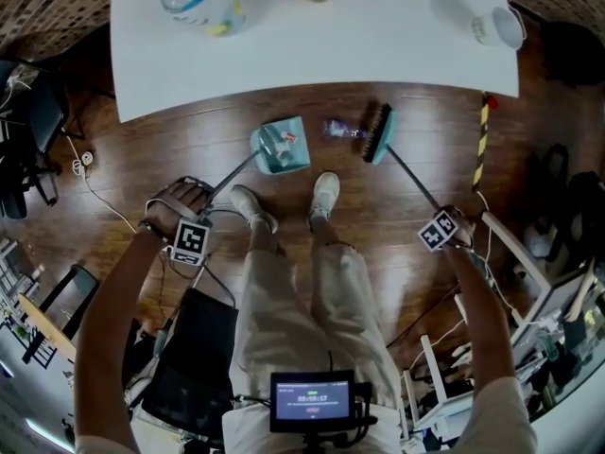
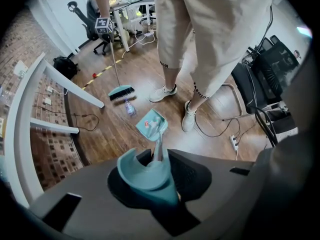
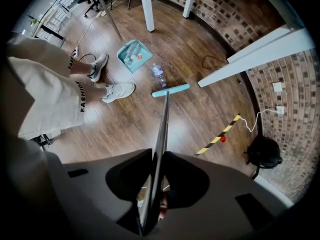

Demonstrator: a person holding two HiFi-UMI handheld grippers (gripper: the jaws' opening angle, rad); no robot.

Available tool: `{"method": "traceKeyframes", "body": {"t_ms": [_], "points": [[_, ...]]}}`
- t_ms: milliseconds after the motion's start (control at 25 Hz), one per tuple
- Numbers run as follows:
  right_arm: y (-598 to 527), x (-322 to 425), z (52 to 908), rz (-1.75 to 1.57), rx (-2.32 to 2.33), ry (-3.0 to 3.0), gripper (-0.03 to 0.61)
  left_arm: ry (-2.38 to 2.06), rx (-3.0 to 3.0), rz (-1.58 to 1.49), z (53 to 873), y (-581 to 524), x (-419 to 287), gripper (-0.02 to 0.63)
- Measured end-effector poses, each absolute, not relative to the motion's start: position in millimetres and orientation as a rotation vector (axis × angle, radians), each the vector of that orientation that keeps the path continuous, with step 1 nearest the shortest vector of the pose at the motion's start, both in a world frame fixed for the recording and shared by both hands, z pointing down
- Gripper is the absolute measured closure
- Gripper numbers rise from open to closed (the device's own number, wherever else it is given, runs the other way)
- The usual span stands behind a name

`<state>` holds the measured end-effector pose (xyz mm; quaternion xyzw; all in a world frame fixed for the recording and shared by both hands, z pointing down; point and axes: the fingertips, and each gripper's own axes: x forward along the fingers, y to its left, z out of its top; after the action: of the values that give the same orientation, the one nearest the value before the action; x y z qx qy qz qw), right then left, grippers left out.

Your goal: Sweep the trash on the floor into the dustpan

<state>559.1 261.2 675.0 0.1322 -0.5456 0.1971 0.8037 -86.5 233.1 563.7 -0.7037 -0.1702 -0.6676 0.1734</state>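
Note:
A teal dustpan (image 1: 281, 146) lies on the wood floor in front of the person's shoes, with bits of trash in it. Its long handle (image 2: 159, 146) runs up into my left gripper (image 2: 159, 178), which is shut on the handle's teal top end. A crushed clear plastic bottle (image 1: 340, 129) lies on the floor between the dustpan and the teal broom head (image 1: 378, 132), right beside the bristles. The broom's dark handle (image 3: 161, 129) rises to my right gripper (image 3: 152, 191), which is shut on it.
A white table (image 1: 312, 64) spans the far side and bears a bottle, a jar and a cup; its white legs (image 3: 250, 54) stand near the broom. A yellow-black striped strip (image 1: 482, 145) lies at right. Cables, a power strip (image 2: 234, 142) and chairs surround the person.

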Motion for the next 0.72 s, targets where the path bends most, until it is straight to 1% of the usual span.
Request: {"method": "traceKeyframes", "body": {"t_ms": [160,360,720], "points": [[267.5,549.5,684.8,0.489,0.289,-1.199,0.471,-0.493,-1.975,-1.890,563.4,231.1,-89.3,0.532],[271.9,545.6,688.1,0.478,0.286,-1.199,0.472,-0.499,-1.971,-1.889,563.6,228.6,-86.8,0.532],[263.7,566.0,700.2,0.434,0.303,-1.139,0.471,-0.528,-1.980,-1.905,560.9,220.3,-85.8,0.532]]}}
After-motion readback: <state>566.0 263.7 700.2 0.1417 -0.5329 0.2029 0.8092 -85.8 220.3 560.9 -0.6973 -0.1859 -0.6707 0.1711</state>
